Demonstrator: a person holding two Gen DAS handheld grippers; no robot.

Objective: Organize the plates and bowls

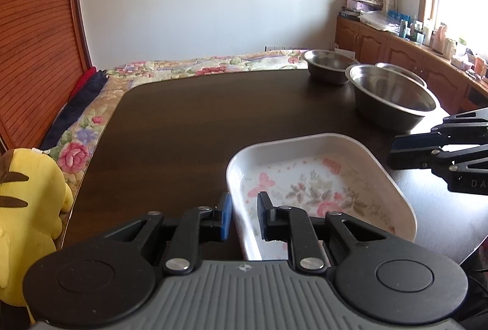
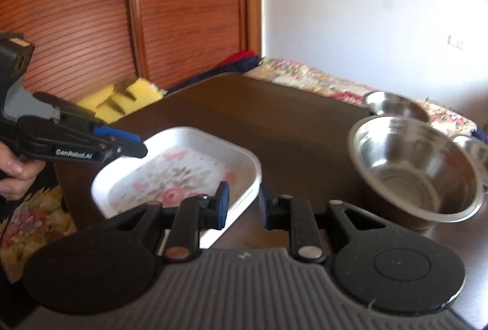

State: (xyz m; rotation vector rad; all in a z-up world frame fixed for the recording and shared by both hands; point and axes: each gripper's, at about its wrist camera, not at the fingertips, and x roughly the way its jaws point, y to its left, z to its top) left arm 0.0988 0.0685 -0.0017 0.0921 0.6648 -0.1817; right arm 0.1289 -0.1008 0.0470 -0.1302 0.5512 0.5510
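A white rectangular dish with a flower print [image 1: 308, 177] [image 2: 183, 165] rests on the dark table [image 1: 198, 122]. My left gripper [image 1: 244, 217] is open with its jaws astride the dish's near left rim, one finger outside and one inside. Seen side-on in the right wrist view, the left gripper [image 2: 134, 144] is over the far left rim. My right gripper [image 2: 244, 205] is open astride the opposite corner, and the left wrist view shows the right gripper [image 1: 405, 147] beside the dish's right rim. A large steel bowl [image 1: 393, 98] [image 2: 414, 165] stands past the dish, with a smaller bowl [image 1: 328, 64] [image 2: 396, 107] behind it.
A third steel bowl [image 1: 399, 72] peeks out behind the large one. A yellow plush toy [image 1: 27, 202] lies off the table's left edge on a flowered bedcover [image 1: 198, 67]. A person's hand [image 2: 15, 174] holds the left gripper. Wooden cabinets [image 1: 396, 46] line the right wall.
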